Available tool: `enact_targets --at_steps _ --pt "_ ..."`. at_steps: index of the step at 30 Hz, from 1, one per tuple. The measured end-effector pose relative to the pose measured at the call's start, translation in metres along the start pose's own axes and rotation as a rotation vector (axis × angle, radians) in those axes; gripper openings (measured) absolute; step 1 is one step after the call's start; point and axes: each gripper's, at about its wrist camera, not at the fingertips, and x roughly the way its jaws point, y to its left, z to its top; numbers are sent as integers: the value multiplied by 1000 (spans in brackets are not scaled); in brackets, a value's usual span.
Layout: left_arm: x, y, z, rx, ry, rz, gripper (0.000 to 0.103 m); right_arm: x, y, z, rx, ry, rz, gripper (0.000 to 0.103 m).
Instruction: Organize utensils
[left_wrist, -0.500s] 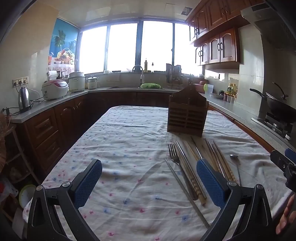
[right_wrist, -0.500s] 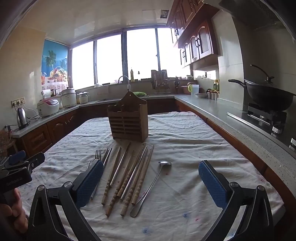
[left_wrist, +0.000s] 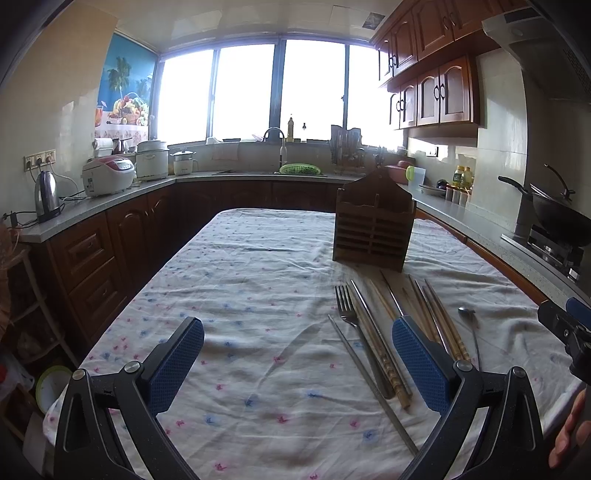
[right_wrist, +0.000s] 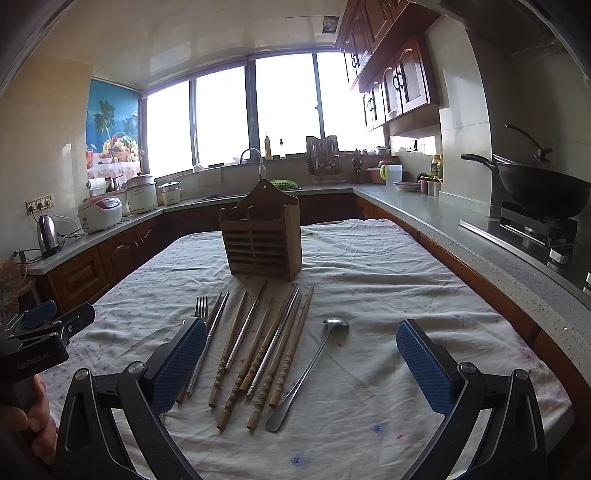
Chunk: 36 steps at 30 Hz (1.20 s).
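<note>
A row of long, thin utensils is laid on the wrinkled, dotted cloth (right_wrist: 388, 266). From left to right, a shiny metal fork (right_wrist: 200, 306), brown wooden chopsticks (right_wrist: 288, 347) with bumpy ends, and a smooth silver spoon (right_wrist: 312, 363) are seen. A brown wooden holder (right_wrist: 262, 242) with slats is stood at 12 o'clock. The left gripper (left_wrist: 297, 363) and the right gripper (right_wrist: 301, 363) are held wide apart, with nothing between their blue, bumpy pads.
</note>
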Motion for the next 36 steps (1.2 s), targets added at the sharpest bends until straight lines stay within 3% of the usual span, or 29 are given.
enact_targets --at_steps 20,25,33,36 --pt "6 -2 0 -4 19 -12 102 2 -1 0 -19 20 -4 103" --pt "14 3 2 -27 54 -26 102 5 -3 1 -28 30 -11 103" --pt "47 8 23 -39 147 -87 102 22 -12 11 -27 117 0 103" --pt "65 8 34 -37 190 -128 97 35 -20 13 5 164 16 103"
